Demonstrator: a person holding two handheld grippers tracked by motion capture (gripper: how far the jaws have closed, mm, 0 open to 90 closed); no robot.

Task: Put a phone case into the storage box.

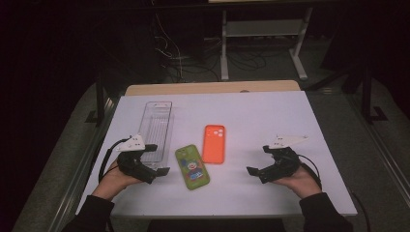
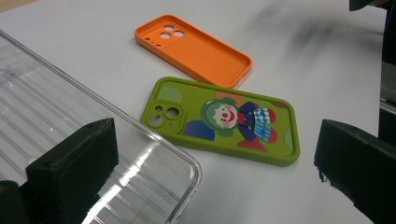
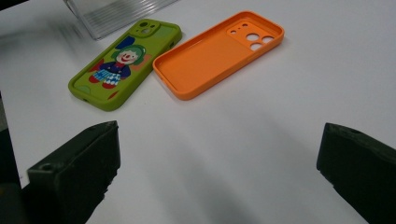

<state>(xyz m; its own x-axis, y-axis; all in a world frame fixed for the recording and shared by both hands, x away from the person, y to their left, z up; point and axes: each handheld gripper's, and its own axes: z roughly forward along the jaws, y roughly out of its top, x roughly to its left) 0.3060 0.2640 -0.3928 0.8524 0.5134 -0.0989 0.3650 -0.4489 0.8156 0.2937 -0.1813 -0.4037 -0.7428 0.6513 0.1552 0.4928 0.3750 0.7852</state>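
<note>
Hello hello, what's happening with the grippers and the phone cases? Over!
Left gripper open, right gripper open, both empty. Green clown phone case, orange phone case lie untouched. Clear plastic tray beside left.

The high view looks down from the near side, while both gripper views sit low and close, sharing the green phone case [image 1: 192, 166] [image 2: 223, 120] [image 3: 123, 63].

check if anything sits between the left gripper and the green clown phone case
Nearly clear. The left gripper, jaws open, hovers at the near end of the clear tray, whose rounded corner juts into the lower left of its view. The green clown case lies just past that corner on bare white table; the orange case lies beyond it.
</note>
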